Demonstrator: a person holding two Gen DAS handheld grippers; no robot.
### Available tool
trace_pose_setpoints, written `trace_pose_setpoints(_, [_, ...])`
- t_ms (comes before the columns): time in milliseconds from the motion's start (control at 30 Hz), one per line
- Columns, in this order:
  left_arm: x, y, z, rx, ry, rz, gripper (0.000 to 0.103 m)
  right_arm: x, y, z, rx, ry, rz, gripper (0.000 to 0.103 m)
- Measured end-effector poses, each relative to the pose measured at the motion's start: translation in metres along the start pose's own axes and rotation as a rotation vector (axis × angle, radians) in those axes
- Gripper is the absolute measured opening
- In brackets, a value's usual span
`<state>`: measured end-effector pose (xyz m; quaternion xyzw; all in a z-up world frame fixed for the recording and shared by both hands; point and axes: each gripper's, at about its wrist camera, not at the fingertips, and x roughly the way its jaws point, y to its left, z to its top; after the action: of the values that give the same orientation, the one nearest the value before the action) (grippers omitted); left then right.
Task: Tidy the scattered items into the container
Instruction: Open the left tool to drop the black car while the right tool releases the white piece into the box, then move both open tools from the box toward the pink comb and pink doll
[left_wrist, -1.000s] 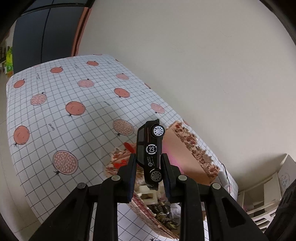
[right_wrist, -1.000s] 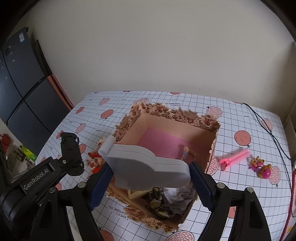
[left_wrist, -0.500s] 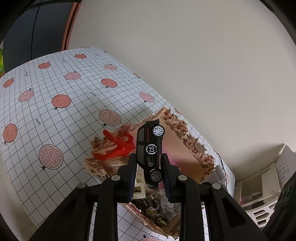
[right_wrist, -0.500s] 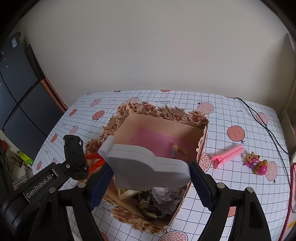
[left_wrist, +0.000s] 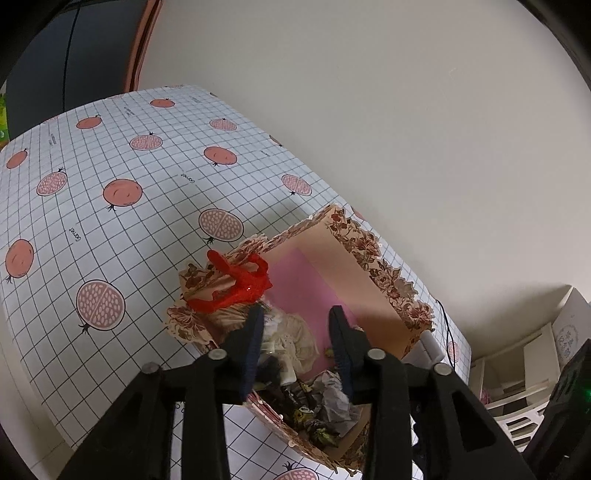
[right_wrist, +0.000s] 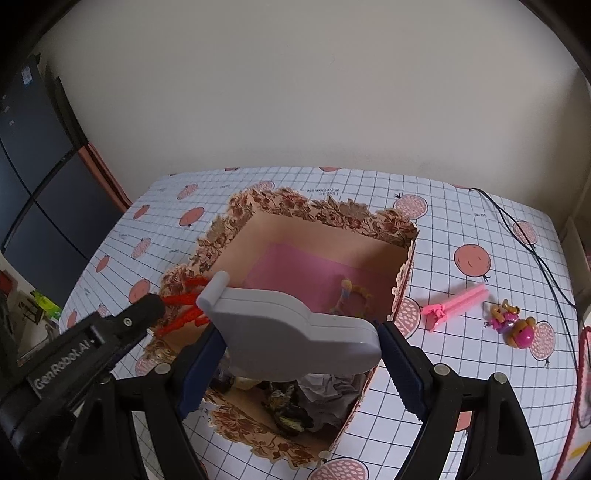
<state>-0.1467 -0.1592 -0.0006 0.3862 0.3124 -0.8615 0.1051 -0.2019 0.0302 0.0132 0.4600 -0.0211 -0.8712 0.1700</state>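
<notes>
The left tool (left_wrist: 295, 325), jaws just opening, stands released above one box (right_wrist: 402, 266); the right tool (right_wrist: 299, 347) grasps one grey slab (right_wrist: 295, 332) — one pink clip (right_wrist: 456, 304) lies to its right.

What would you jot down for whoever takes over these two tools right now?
Left tool: its jaws have just been opening, nothing is between them, and it hangs over the box.
Right tool: shut on a grey plastic piece, held above the box.
Done: several items already lie inside the box, among them crumpled paper and a small doll.
Left: release the grey plastic piece into the box. The red fuzzy item is draped over the box's rim, not fully in. A pink clip and small pink toys lie on the tablecloth beside the box.
</notes>
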Motion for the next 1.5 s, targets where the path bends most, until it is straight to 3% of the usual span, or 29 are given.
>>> trace_pose_setpoints(400, [0.003, -0.003, -0.001, 0.012, 0.013, 0.028, 0.053, 0.004, -0.004, -0.001, 0.0, 0.006, -0.005, 0.089])
trace_pose_setpoints(1500, [0.001, -0.011, -0.003, 0.032, 0.004, 0.061, 0.054, -0.026, -0.036, 0.005, 0.05, -0.052, 0.003, 0.093])
